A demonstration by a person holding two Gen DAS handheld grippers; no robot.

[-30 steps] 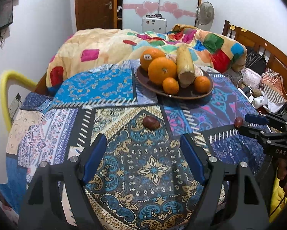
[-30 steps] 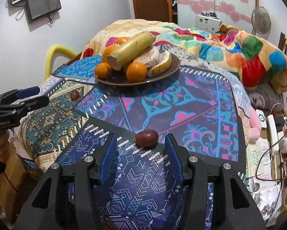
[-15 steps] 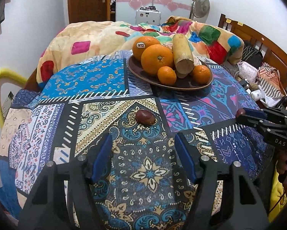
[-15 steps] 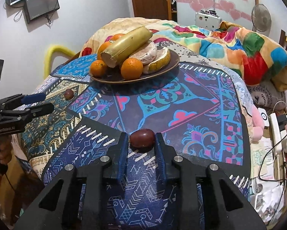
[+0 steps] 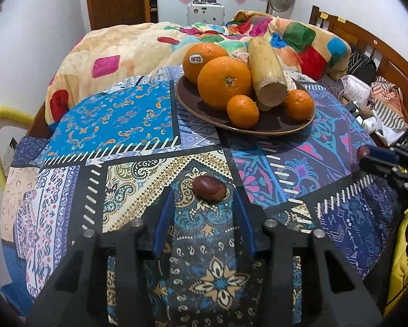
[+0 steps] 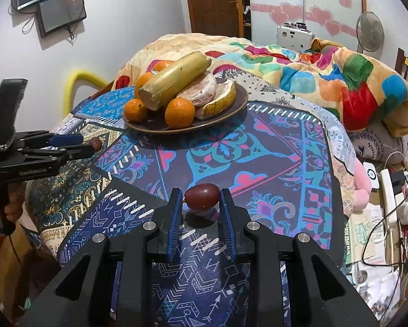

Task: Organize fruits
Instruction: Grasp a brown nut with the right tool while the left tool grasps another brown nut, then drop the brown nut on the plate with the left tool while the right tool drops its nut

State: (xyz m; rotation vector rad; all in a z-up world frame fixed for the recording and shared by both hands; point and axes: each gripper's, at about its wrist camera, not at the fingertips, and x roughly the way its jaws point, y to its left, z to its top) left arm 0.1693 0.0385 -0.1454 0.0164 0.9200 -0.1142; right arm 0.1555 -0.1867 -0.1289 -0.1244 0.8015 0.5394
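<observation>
On open cloth [image 6: 272, 150], right gripper [image 6: 201, 200] clamps a red fruit [image 6: 202, 196]; left gripper [image 5: 203, 194], just closing, straddles second fruit [image 5: 209, 188].

Plate [image 5: 193, 103] piled with oranges [image 5: 224, 81] and thick stalk [image 5: 266, 73] blocks far middle of table [image 5: 116, 120]. Wide bare cloth between plate and near edge: open path. Far-left blue patch also free. Two small dark fruits [image 5: 209, 188] [image 6: 202, 196] sit near edge, well apart. Blanket heap [image 6: 340, 81] rises behind plate. Right of table, cluttered cables and power strip [image 6: 389, 190].
</observation>
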